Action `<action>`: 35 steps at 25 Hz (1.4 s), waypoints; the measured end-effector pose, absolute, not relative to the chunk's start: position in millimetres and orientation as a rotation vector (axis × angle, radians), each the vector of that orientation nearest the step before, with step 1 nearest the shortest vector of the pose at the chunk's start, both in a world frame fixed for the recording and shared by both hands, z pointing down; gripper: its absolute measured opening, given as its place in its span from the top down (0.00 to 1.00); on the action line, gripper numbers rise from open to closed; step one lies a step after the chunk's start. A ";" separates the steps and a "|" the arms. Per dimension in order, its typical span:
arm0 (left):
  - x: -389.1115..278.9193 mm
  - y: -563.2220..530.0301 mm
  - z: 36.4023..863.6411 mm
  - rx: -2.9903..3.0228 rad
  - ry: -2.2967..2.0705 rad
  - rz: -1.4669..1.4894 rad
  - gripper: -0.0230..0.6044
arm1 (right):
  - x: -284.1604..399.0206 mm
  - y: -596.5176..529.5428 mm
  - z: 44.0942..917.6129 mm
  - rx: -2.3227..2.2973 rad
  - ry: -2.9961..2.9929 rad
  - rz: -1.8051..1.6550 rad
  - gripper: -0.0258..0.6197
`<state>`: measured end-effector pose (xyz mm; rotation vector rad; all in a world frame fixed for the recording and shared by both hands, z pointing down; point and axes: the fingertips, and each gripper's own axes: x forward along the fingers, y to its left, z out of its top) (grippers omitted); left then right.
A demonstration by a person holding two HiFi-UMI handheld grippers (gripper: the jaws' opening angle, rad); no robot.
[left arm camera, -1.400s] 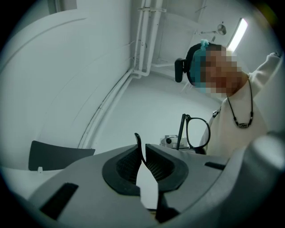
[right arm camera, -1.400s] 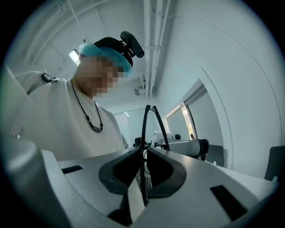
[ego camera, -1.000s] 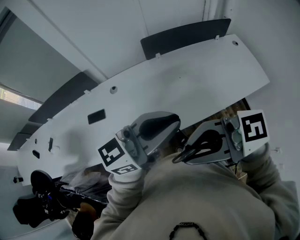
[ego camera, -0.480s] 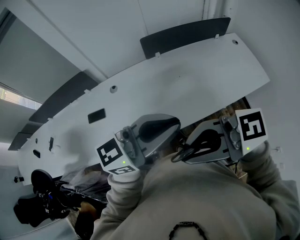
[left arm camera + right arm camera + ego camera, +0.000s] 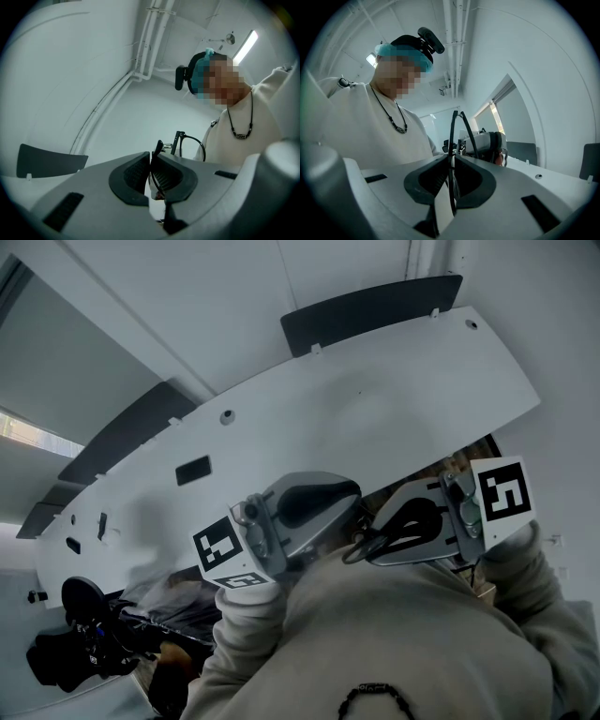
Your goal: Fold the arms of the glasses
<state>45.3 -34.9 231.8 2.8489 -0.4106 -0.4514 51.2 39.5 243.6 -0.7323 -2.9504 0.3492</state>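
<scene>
The black thin-rimmed glasses [image 5: 361, 542] hang in the air close to the person's chest, between my two grippers. My left gripper [image 5: 349, 521] points right and is shut on one thin black arm of the glasses [image 5: 157, 149]; beyond its jaws I see a hinge and a lens rim [image 5: 193, 140]. My right gripper [image 5: 364, 549] points left, shut on the rim of the glasses [image 5: 453, 133], which stands up out of the closed jaws. In the head view the grip points are mostly hidden by the gripper bodies.
A long white table [image 5: 375, 399] lies beyond the grippers, with dark chair backs [image 5: 366, 310] along its far side. Black equipment [image 5: 84, 638] sits low at the left. The person's pale sweater [image 5: 403, 643] fills the foreground right under both grippers.
</scene>
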 end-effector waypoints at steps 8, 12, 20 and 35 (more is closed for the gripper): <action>49.9 -25.5 226.8 2.861 -0.339 -0.472 0.93 | 50.3 40.4 251.0 -0.734 -2.906 0.347 0.87; 49.3 -24.0 226.8 2.835 -0.307 -0.505 0.93 | 49.7 40.2 251.2 -0.732 -2.910 0.347 0.87; 23.2 -45.1 229.3 2.671 -0.426 -0.747 0.73 | 46.2 23.0 259.9 -0.623 -2.903 0.304 0.87; -36.7 -69.2 308.7 2.728 -1.047 -0.245 0.95 | 35.0 -59.4 327.7 -0.136 -2.621 0.017 0.87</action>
